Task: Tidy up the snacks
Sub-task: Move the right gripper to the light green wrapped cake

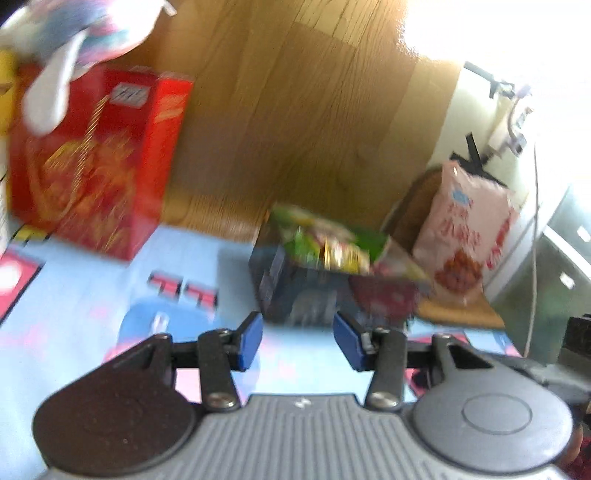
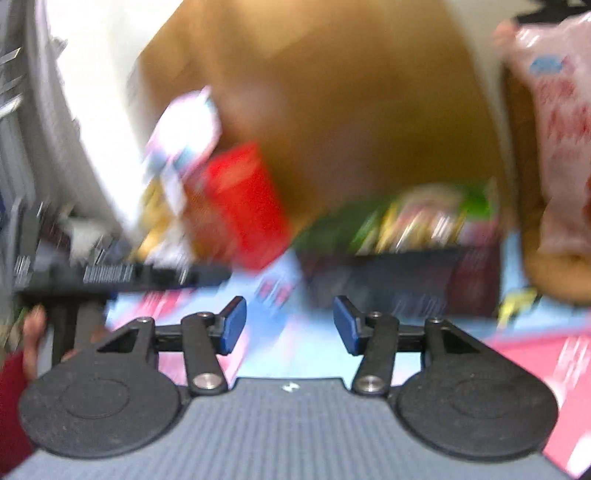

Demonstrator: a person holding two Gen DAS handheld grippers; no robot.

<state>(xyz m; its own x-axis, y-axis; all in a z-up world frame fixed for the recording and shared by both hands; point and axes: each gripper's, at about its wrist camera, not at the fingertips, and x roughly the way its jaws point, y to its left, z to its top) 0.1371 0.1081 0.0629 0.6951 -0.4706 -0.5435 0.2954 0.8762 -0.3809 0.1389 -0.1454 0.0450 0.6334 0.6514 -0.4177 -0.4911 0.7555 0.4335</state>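
Observation:
A green snack bag (image 1: pixel 325 240) lies on top of a dark box (image 1: pixel 295 291) on the light blue mat. My left gripper (image 1: pixel 297 338) stands open just in front of that box, with nothing between its blue pads. In the blurred right wrist view the same green bag (image 2: pixel 417 221) rests on the dark box (image 2: pixel 399 280), and my right gripper (image 2: pixel 290 326) is open and empty a little short of it. A tall red box (image 1: pixel 96 158) stands at the left. A pink bag (image 1: pixel 465 232) stands upright at the right.
A pale, blurred bag (image 1: pixel 74 33) sits on top of the red box. A wooden panel (image 1: pixel 288 122) rises behind the snacks. The pink bag rests on a brown wooden seat (image 1: pixel 458 314). A hand in a red sleeve (image 2: pixel 22 350) holds the other gripper at the right wrist view's left edge.

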